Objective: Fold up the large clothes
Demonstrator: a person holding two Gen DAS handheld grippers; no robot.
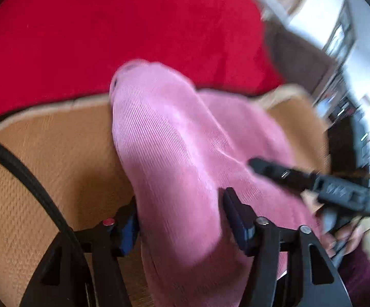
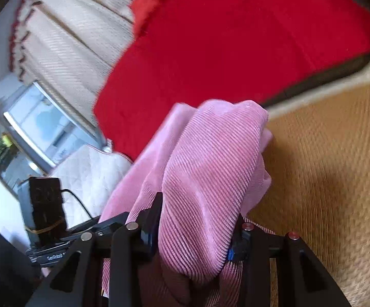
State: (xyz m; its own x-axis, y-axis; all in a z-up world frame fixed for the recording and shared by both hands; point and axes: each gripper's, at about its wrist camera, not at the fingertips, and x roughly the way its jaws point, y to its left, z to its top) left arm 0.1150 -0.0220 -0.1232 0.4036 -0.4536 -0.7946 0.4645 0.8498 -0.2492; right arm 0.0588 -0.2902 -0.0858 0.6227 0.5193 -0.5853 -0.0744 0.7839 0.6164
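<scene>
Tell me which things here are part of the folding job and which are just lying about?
Part of the job:
- pink ribbed garment
- left gripper, closed on it
- right gripper, closed on it

Just lying about:
- red blanket
- woven tan mat underneath
- white quilted cover

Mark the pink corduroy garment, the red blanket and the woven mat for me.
pink corduroy garment (image 2: pixel 210 168), right wrist view, ribbed fold just ahead of the gripper.
red blanket (image 1: pixel 123 30), left wrist view, middle of its flat top.
woven mat (image 2: pixel 325 168), right wrist view, bare weave beside the garment.
</scene>
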